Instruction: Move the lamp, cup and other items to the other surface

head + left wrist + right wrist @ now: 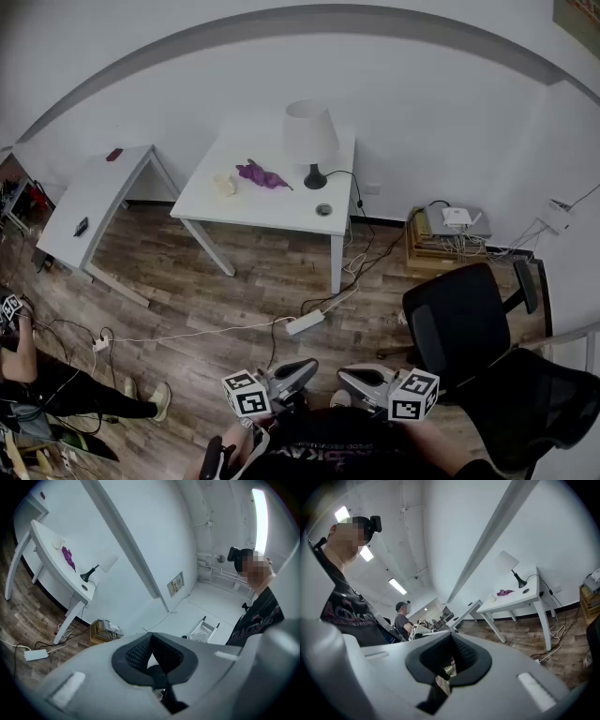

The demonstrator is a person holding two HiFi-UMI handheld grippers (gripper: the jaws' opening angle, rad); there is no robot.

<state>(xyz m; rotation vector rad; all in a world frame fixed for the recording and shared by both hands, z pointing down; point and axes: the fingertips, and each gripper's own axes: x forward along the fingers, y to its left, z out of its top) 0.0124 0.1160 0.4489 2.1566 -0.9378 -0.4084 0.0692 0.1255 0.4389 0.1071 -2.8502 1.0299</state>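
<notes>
On the white table point(281, 214) across the room stand a white-shaded lamp point(310, 141) on a black base, a pale cup point(224, 184), a purple cloth point(261, 174) and a small round dark object point(323, 210). Both grippers hang low by my body, far from that table. My left gripper point(305, 367) and right gripper point(349, 375) point toward each other, each shut and empty. The left gripper view shows the lamp point(101, 566) and the cloth point(69, 558) far off beyond the closed left gripper point(151, 641). The right gripper view has the lamp point(509, 564) past the closed right gripper point(451, 637).
A second white table point(94, 197) stands at the left with a small dark item point(82, 226) and a red one point(113, 155). A black office chair point(459, 323) is near on the right. A power strip point(305, 322) and cables lie on the wood floor. A crate of electronics point(448, 230) sits by the wall.
</notes>
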